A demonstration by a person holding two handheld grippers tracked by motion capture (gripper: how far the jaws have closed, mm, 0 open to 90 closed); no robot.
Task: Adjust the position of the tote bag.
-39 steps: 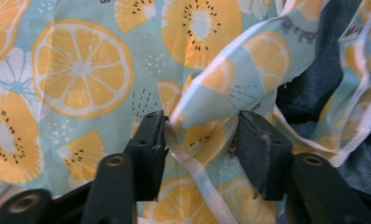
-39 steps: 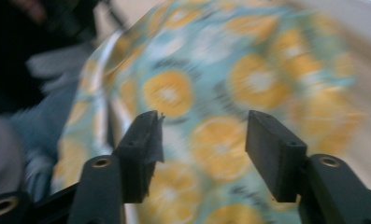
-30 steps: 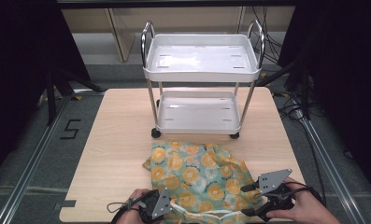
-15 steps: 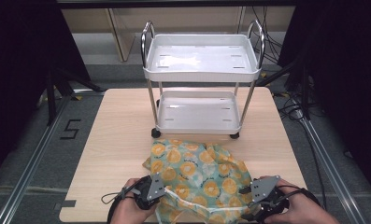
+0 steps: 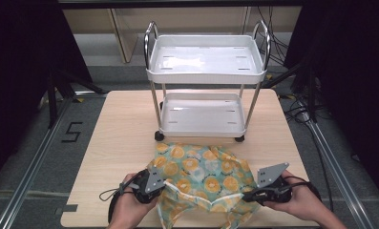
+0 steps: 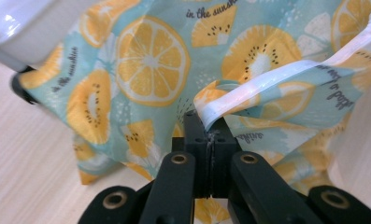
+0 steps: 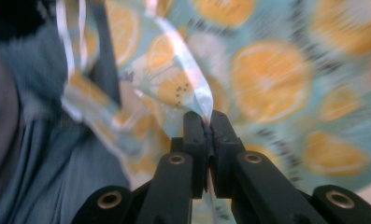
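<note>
Cloth now hangs lifted between left gripper and right gripper, both just clamped on its hem.

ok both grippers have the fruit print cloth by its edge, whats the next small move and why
Probably lift both hands and draw them apart. The left gripper and right gripper are each shut on the white-trimmed hem of the cloth, which lies crumpled on the table.
</note>
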